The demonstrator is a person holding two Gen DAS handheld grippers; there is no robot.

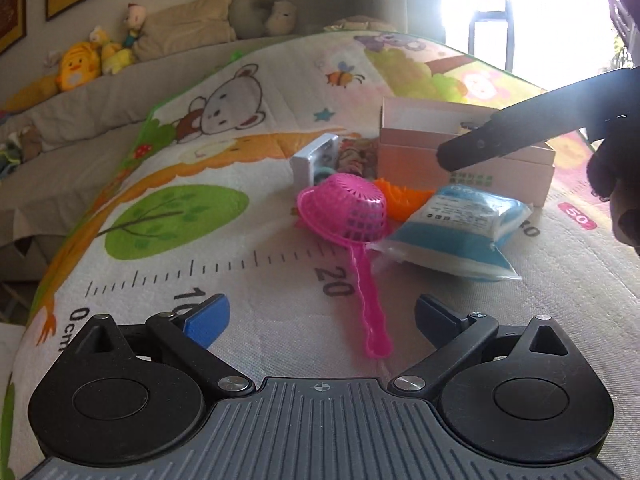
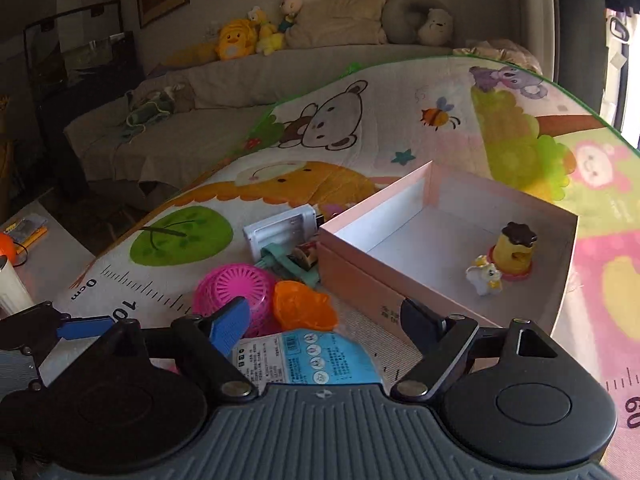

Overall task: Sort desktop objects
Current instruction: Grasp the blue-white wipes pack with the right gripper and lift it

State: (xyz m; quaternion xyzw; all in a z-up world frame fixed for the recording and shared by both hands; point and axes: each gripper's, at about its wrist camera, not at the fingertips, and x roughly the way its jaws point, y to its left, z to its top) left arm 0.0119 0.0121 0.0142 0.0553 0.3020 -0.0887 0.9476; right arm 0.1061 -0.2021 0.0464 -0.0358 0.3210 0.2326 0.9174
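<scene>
A pink box (image 2: 400,280) stands open on the play mat (image 2: 360,128); it also shows in the left wrist view (image 1: 408,156). Inside lie a yellow pudding toy (image 2: 514,252) and a small white figure (image 2: 485,276). Beside the box lie a pink toy strainer (image 1: 348,210) (image 2: 232,290), an orange mould (image 2: 304,306) (image 1: 400,196), a blue-white packet (image 1: 456,232) (image 2: 312,358), a white battery charger (image 2: 280,234) (image 1: 312,156) and a teal clip (image 2: 288,264). My left gripper (image 1: 320,318) is open and empty just short of the strainer's handle. My right gripper (image 2: 324,324) is open and empty above the packet, near the box.
A grey sofa (image 2: 224,76) with plush toys (image 2: 240,38) and cushions runs behind the mat. A low table with small items (image 2: 24,236) stands at the left. The right gripper's arm (image 1: 520,128) reaches over the box in the left wrist view.
</scene>
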